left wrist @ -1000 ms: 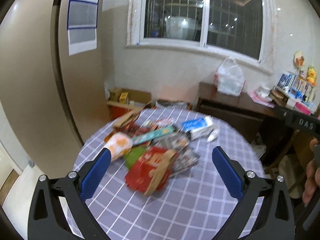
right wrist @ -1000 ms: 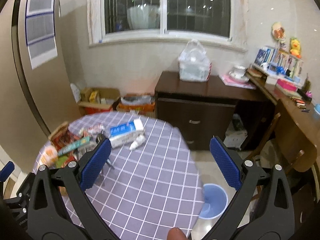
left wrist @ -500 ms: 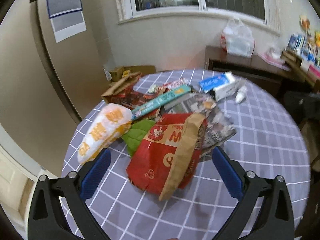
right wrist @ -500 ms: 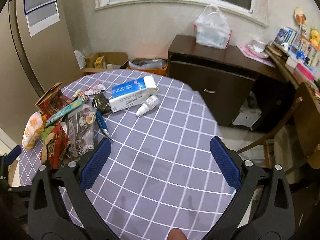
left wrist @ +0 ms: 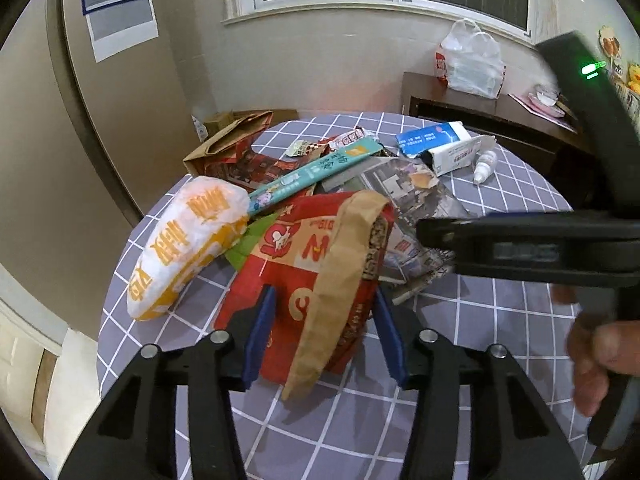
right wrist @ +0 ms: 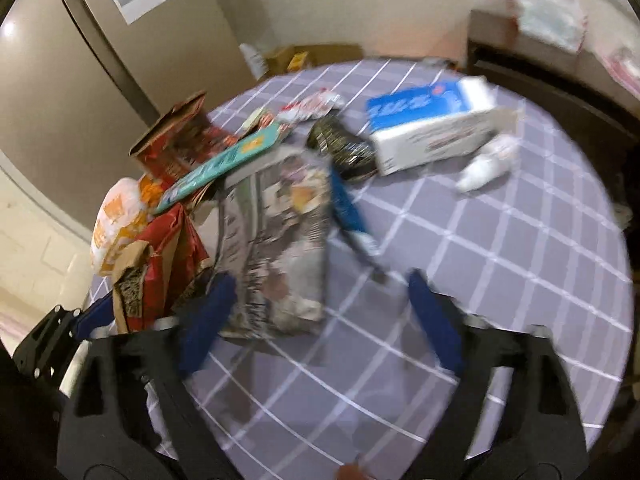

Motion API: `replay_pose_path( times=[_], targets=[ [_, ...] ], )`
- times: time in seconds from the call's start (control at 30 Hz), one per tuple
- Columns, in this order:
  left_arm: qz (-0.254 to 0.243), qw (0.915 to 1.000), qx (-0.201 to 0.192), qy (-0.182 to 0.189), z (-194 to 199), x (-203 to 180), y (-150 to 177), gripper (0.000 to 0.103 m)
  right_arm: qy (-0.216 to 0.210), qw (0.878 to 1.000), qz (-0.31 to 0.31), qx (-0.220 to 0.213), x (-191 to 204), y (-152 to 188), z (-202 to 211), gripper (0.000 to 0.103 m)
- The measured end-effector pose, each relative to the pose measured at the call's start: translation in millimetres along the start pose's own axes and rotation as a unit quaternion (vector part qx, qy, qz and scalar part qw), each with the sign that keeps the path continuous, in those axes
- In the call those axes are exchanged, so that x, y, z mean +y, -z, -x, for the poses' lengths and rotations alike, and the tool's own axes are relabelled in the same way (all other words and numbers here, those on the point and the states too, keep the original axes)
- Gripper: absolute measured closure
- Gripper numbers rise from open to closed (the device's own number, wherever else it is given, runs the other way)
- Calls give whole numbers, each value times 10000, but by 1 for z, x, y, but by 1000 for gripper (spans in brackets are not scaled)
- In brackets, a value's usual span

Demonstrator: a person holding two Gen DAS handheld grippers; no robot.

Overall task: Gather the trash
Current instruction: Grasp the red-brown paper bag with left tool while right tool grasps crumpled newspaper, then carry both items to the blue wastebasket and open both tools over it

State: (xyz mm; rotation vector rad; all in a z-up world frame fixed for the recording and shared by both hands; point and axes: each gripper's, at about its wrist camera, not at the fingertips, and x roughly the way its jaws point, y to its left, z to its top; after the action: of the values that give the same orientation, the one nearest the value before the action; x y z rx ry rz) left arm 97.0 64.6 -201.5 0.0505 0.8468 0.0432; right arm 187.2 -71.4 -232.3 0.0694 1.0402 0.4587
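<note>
Fingers of both grippers, spread wide a second ago, are now closing: the left gripper (left wrist: pixel 322 332) straddles the red paper bag (left wrist: pixel 304 276) near the tabletop's (left wrist: pixel 500 312) left edge; the right gripper (right wrist: pixel 320 316) narrows over the printed wrapper (right wrist: pixel 276 240) just beside it. Neither visibly pinches yet; two first pickups look imminent.

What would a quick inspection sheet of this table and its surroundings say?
Surface: round table, grey checked cloth.
Job's things: red bag, yellow wrapper, teal box, magazine, blue carton, dropper bottle.
Clutter: nothing seen beyond the trash.
Claws: left claw closing around the red bag; right claw closing over the magazine's corner, blurred.
Cables: nothing seen.
Surroundings: window, dark cabinet with plastic bag.
</note>
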Motion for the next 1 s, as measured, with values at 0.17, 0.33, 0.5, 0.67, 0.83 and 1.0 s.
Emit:
replay_pose_path(
  times=[0.17, 0.33, 0.5, 0.67, 0.83, 1.0],
  targets=[
    [130, 9999, -67, -47, 10, 3, 0, 63, -395, 9992, -59, -57, 4, 1, 3, 78],
    [208, 9995, -204, -72, 25, 2, -1, 71, -643, 9973, -164, -313, -9, 8, 36, 89],
    [217, 9991, -369, -53, 45, -4, -2, 73, -729, 9956, -188, -549, -21, 18, 72, 94],
    [168, 9985, -522, 26, 63, -14, -3, 74, -716, 9941, -267, -767, -38, 31, 101, 95],
    [83, 9972, -723, 172, 80, -32, -10, 74, -767, 9910, -430, -1005, -59, 38, 127, 95],
    [-55, 9948, -912, 455, 90, -59, -25, 74, -719, 9854, -680, -1384, -87, 44, 166, 95]
  ],
)
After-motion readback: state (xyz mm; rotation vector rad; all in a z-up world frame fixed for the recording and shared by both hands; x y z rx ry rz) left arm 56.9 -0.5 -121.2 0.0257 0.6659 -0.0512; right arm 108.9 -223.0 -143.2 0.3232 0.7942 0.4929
